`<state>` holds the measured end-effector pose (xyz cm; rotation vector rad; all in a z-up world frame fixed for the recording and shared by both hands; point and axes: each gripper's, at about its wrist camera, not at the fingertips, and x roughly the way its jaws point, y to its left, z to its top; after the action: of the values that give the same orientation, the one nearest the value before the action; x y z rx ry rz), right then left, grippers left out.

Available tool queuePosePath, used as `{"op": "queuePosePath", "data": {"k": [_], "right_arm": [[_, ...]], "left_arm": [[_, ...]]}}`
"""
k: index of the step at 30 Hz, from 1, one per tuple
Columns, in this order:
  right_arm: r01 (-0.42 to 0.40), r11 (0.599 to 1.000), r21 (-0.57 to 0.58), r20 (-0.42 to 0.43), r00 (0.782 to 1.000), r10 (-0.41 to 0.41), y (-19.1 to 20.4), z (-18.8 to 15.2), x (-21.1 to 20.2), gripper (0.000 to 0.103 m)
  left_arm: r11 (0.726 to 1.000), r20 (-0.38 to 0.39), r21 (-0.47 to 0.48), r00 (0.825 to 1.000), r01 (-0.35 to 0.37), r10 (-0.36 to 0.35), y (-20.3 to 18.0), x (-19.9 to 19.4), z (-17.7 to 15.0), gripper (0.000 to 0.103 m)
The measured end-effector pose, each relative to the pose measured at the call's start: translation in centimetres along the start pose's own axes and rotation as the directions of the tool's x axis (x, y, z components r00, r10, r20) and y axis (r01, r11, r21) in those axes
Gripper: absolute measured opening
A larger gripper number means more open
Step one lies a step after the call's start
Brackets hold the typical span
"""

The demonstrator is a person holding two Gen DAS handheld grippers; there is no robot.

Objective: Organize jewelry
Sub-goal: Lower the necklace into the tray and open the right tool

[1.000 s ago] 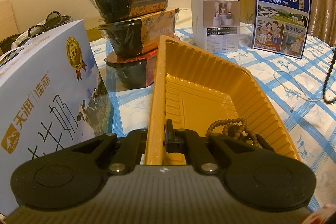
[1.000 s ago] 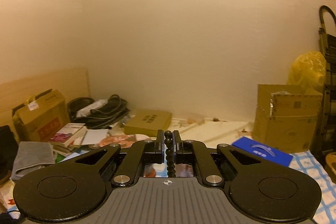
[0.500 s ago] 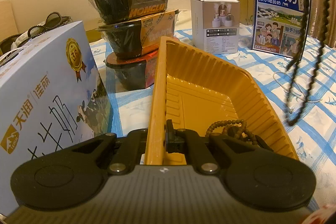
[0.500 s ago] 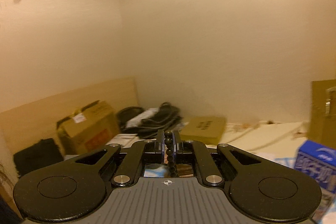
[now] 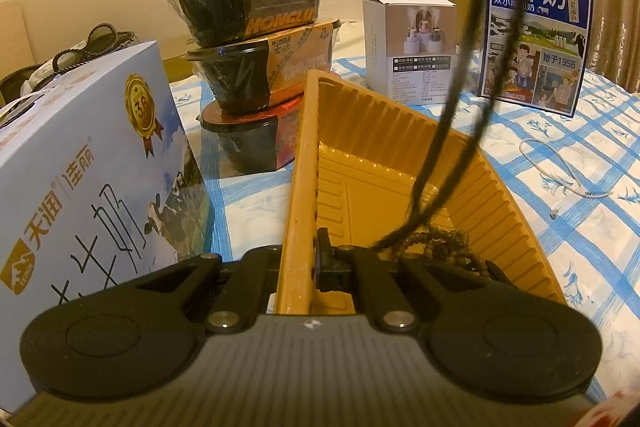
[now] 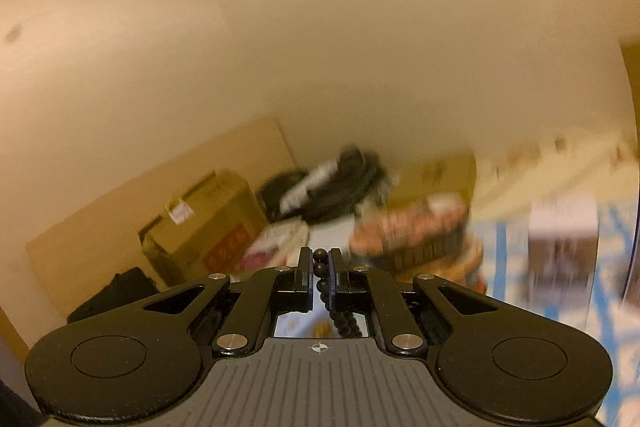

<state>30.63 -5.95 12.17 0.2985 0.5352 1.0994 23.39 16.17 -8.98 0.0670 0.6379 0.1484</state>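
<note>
Left jaws (image 5: pixel 310 259) clamped on tray (image 5: pixel 400 163) rim, steadying it on checked cloth (image 5: pixel 560 163). Right jaws (image 6: pixel 320 267) pinched on black bead strand (image 6: pixel 322 269); loop hangs blurred over tray, low end touching down near brown beads (image 5: pixel 448 243) already inside. Step in hand: lowering black strand into tray. Next, likely: sink further so loop pools inside walls, then part right jaws. White chain (image 5: pixel 560 167) left on cloth.
</note>
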Motion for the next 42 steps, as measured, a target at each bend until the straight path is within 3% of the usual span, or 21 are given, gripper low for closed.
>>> {"op": "queuePosePath", "data": {"k": [4, 10, 15, 18, 22, 25, 31, 38, 40, 42], "right_arm": [[0.041, 0.989, 0.141, -0.086, 0.996, -0.029, -4.0, -4.5, 2.4, 0.007], [0.147, 0.935, 0.323, -0.187, 0.978, -0.09, -9.7, -10.8, 5.2, 0.007], [0.217, 0.916, 0.338, -0.261, 0.956, -0.131, -11.4, -13.9, 6.9, 0.007], [0.163, 0.933, 0.32, -0.23, 0.969, -0.091, -10.7, -13.6, 7.2, 0.007], [-0.022, 0.956, 0.292, -0.045, 0.998, 0.037, -8.9, -12.1, 6.1, 0.007], [0.009, 0.953, 0.303, -0.078, 0.997, 0.015, -9.1, -12.4, 6.5, 0.007], [0.242, 0.915, 0.323, -0.316, 0.939, -0.137, -11.7, -17.9, 8.4, 0.007], [0.3, 0.927, 0.226, -0.366, 0.908, -0.204, -11.5, -19.5, 8.7, 0.009], [0.305, 0.937, 0.172, -0.361, 0.904, -0.228, -11.0, -19.5, 8.5, 0.017], [0.317, 0.939, 0.138, -0.345, 0.904, -0.254, -10.5, -19.3, 8.1, 0.049]], "left_arm": [[1.0, -0.002, -0.001, 1.0, -0.001, 0.001, 0.0, 0.1, 0.0, 0.004], [1.0, 0.001, 0.0, 1.0, -0.001, 0.001, 0.1, 0.2, 0.0, 0.004], [1.0, 0.001, 0.0, 1.0, -0.001, 0.001, 0.1, 0.2, -0.1, 0.004], [1.0, 0.001, 0.0, 1.0, -0.003, 0.003, 0.1, 0.2, -0.1, 0.004], [1.0, 0.0, 0.0, 1.0, -0.003, 0.003, 0.1, 0.2, -0.2, 0.004], [1.0, 0.0, 0.001, 1.0, -0.004, 0.004, 0.1, 0.2, -0.2, 0.004], [1.0, -0.002, -0.002, 1.0, -0.005, 0.005, 0.1, 0.2, -0.3, 0.004], [1.0, -0.006, -0.003, 1.0, -0.007, 0.007, 0.1, 0.2, -0.4, 0.003], [1.0, -0.008, -0.005, 1.0, -0.008, 0.008, 0.1, 0.2, -0.4, 0.003], [1.0, -0.008, -0.006, 1.0, -0.008, 0.008, 0.1, 0.2, -0.4, 0.003]]}}
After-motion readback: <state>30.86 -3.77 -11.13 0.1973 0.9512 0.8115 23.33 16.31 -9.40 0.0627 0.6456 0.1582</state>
